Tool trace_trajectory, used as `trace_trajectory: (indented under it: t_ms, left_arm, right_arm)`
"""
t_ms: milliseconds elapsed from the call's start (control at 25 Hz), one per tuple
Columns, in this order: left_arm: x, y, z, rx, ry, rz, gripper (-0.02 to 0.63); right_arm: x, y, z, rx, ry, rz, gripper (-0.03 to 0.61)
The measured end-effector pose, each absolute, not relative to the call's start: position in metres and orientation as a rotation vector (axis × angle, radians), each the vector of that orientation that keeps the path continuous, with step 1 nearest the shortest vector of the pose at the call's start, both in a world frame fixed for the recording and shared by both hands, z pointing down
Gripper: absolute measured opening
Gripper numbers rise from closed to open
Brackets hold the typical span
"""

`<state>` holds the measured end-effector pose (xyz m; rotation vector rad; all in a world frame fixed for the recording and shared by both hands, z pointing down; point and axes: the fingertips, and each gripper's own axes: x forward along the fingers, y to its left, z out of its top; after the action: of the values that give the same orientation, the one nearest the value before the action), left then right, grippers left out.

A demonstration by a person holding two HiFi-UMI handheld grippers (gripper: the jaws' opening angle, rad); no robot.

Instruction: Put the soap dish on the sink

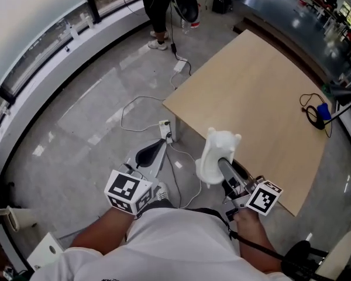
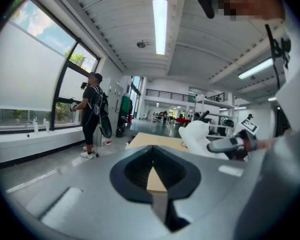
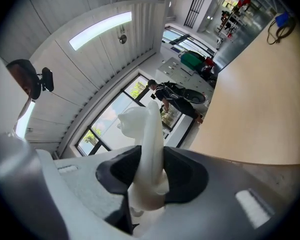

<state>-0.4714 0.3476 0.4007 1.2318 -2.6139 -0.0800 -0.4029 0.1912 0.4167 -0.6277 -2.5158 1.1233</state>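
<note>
- the person's forearms come in at the bottom of the head view, each hand holding a gripper with a marker cube (image 1: pixel 128 192) at its back.
- the left gripper (image 1: pixel 156 150) is out over the grey floor, off the near left edge of the table (image 1: pixel 257 92); its jaws are pressed together with nothing between them (its own view shows only a sliver of tabletop past the tips (image 2: pixel 152 168)).
- the right gripper (image 1: pixel 223 165) has its jaws clamped on the white soap dish (image 1: pixel 213 157), which stands on edge between the dark pads (image 3: pixel 187 176) with its rim rising above them.
- the soap dish is in the air by the table's near left edge, clear of the surface; from the left gripper view it shows as a white lump (image 2: pixel 197 134) in front of the tabletop.
- on the floor just off the table's left corner lie a white power strip (image 1: pixel 165 130) and loose white cables.
- near the table's right edge sits a small blue thing (image 1: pixel 322 112) with a loop of black cable.
- beyond the table's far corner a person (image 1: pixel 158 13) in dark clothes stands by the windows, well apart from both grippers.
</note>
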Motion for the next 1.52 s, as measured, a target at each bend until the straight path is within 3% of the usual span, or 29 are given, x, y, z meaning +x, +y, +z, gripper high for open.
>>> trace_trajectory:
  t_ms: [840, 1520]
  left_arm:
    - [-0.502, 0.251, 0.421, 1.803, -2.234, -0.075, 0.008]
    - [-0.518, 0.105, 0.418, 1.808, -2.227, 0.015, 0.008]
  right_arm:
    - [-0.366, 0.117, 0.402, 0.060, -2.792, 1.253, 0.140]
    - [-0.396, -0.010, 0.419, 0.017, -2.725, 1.389, 0.140]
